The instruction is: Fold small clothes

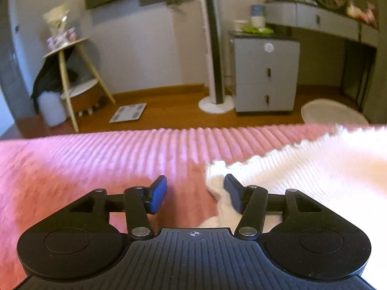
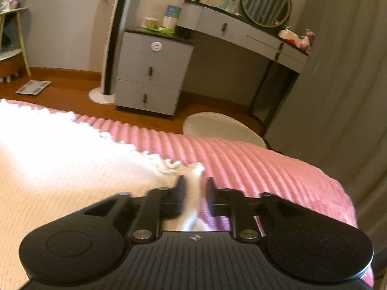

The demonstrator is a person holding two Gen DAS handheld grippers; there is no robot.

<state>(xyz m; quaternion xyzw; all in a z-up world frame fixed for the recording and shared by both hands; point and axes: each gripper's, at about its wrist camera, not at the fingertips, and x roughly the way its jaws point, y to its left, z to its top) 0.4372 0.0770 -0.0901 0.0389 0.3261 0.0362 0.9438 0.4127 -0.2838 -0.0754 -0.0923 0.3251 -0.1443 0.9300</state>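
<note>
1 white garment (image 1: 302, 169) (2 grippers)

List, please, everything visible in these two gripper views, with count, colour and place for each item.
white knit garment: one, white, spread on the bed, a corner at each gripper
bed cover: one, pink, ribbed, under the garment
drawer cabinet: one, grey, on the floor by the fan
tower fan: one, white and black, left of the cabinet
dressing table: one, grey, at the curtain
round mirror: one, dark-framed, on the dressing table
scale: one, grey, on the wooden floor
side table: one, pale wood, far left
left gripper: black, blue pads, open, cloth beside one pad
right gripper: black, open, cloth strip between the fingers
</note>
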